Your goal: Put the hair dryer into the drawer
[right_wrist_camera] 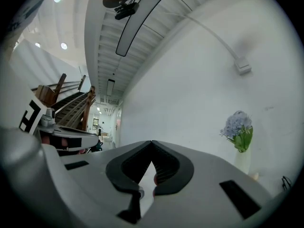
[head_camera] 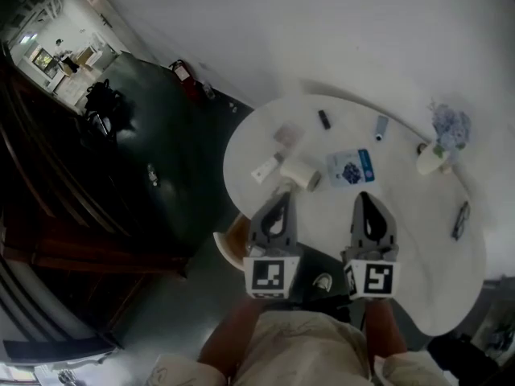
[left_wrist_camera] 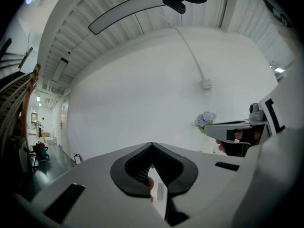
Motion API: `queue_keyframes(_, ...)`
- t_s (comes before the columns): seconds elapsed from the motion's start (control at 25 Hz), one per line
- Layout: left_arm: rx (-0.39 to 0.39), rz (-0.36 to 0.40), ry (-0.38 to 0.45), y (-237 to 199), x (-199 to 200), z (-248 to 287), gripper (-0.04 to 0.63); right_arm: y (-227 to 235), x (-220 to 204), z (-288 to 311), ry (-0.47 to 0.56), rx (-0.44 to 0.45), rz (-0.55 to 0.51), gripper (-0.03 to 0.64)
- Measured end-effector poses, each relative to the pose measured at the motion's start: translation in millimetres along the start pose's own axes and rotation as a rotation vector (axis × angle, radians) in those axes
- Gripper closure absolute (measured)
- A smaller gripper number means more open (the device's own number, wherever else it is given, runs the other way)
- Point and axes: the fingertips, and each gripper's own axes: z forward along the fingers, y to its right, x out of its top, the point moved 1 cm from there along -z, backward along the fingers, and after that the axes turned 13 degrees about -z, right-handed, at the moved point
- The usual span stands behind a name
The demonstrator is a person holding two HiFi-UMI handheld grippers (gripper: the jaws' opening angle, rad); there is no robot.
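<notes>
In the head view a pale, stubby cylinder that looks like the hair dryer (head_camera: pixel 300 174) lies on the round white table (head_camera: pixel 418 256). My left gripper (head_camera: pixel 281 197) is shut and empty, its tip just short of that cylinder on the near side. The right gripper (head_camera: pixel 364 196) is beside it, also shut and empty, pointing at a blue and white packet (head_camera: pixel 351 167). Both are level over the table's near edge. In the left gripper view the jaws (left_wrist_camera: pixel 152 146) meet, with the right gripper (left_wrist_camera: pixel 232 129) to the side. The right gripper view shows closed jaws (right_wrist_camera: pixel 152 143). No drawer is in view.
Small items lie on the table: a pinkish packet (head_camera: pixel 287 134), a black piece (head_camera: pixel 324 119), a blue piece (head_camera: pixel 381 126), a white tag (head_camera: pixel 264 170), a dark pen-like thing (head_camera: pixel 459 219). A white vase of blue flowers (head_camera: pixel 438 155) stands far right. A dark cabinet (head_camera: pixel 137 159) stands left.
</notes>
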Motion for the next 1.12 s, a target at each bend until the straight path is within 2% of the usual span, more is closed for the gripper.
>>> queue_keyframes(0.28,0.014,0.018,-0.057,-26,-15,-6,0.600,-26,5,10,-0.009,0.027,-0.006,0.611)
queue_keyframes(0.64,-0.004,0.082,-0.197,-57,-60,16,0.600,-51,1,19,-0.055,0.037,-0.033,0.611)
queue_keyframes(0.92,-0.007,0.074,-0.335,-75,-100,39,0.598,-60,0,24,-0.076,0.038,-0.055,0.611)
queue_keyframes(0.96,-0.014,0.072,-0.359,-76,-107,41,0.562,-61,0,23,-0.078,0.037,-0.058,0.611)
queue_keyframes(1.12,-0.033,0.079,-0.443,-80,-129,49,0.501,-64,0,23,-0.086,0.034,-0.068,0.611)
